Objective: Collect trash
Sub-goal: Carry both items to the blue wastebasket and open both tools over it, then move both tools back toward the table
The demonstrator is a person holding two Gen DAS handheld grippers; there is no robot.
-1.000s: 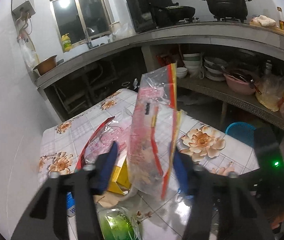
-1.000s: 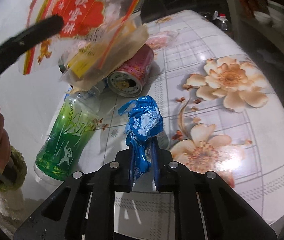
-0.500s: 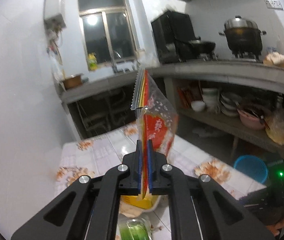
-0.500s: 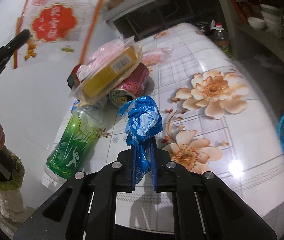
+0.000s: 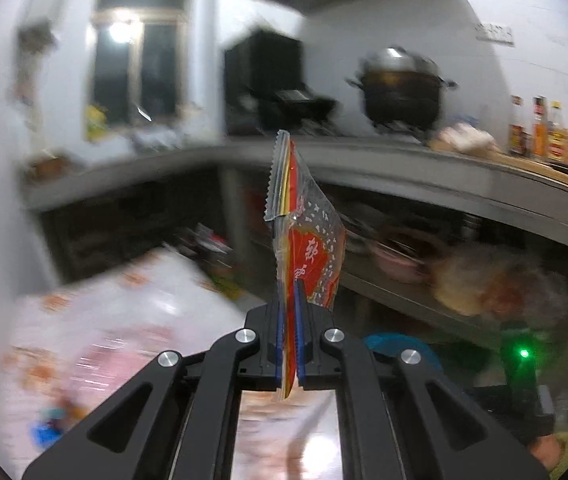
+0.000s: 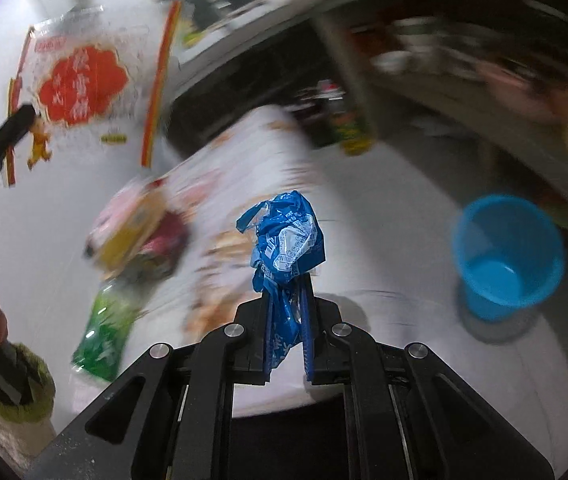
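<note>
While both views were smeared by motion, the left claw was clamped on a clear red-printed snack bag that stood up toward twelve o'clock, above the floral bench. The right claw was pinched shut on a crumpled blue wrapper, raised off the bench. At three o'clock in the right view a blue bin sat on the floor; a green bottle and other litter lay at nine.

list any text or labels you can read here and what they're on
Clear snack bag: large white characters on a red badge, too blurred to quote.
Blue wrapper: white print, too crumpled to read.
Green bottle: label blurred.
Sauce bottles: labels too small.
Wall sign: unreadable.
</note>
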